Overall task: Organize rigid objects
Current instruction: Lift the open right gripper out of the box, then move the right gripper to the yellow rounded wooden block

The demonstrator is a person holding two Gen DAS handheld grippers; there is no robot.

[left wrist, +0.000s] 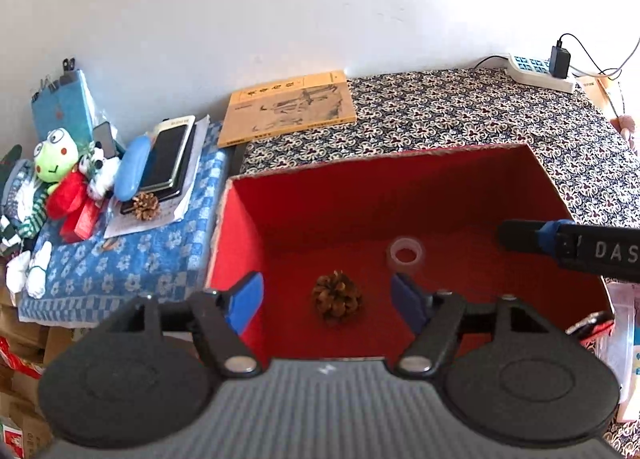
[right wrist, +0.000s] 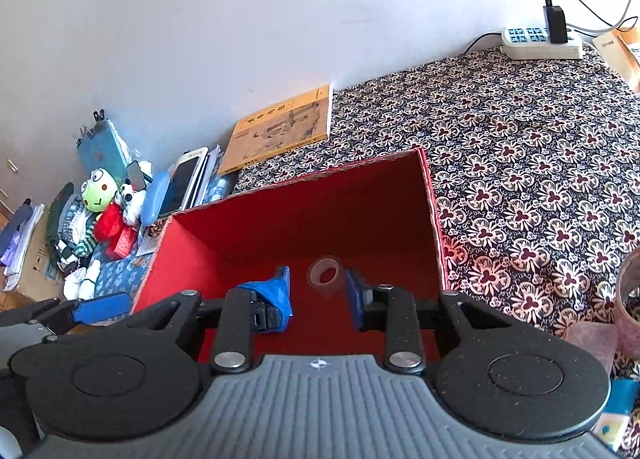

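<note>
At the far left, on the blue checked cloth [left wrist: 120,267], a green frog plush toy [left wrist: 54,163] leans by a stack of phones [left wrist: 168,159], and a small brown pine cone [left wrist: 145,206] lies at the foot of that stack. Past it to the right, a yellow paperback book [left wrist: 288,107] lies flat against the wall, on the edge of the black floral tablecloth [left wrist: 480,115]. My left gripper [left wrist: 327,301] hangs over the open red cardboard box [left wrist: 240,243], its blue pads spread wide and empty. Framed between them, but down on the box floor, a second brown pine cone [left wrist: 338,297] lies apart from the walls; I cannot tell which way its long axis runs. Just beyond it to the right lies a clear tape roll [left wrist: 406,253], flat, its hole facing up, with bare red floor all round. My right gripper [right wrist: 317,293] hovers above that roll, jaws parted with nothing gripped. Right of the box the patterned cloth lies open as far as the white power strip [right wrist: 540,43].
</note>
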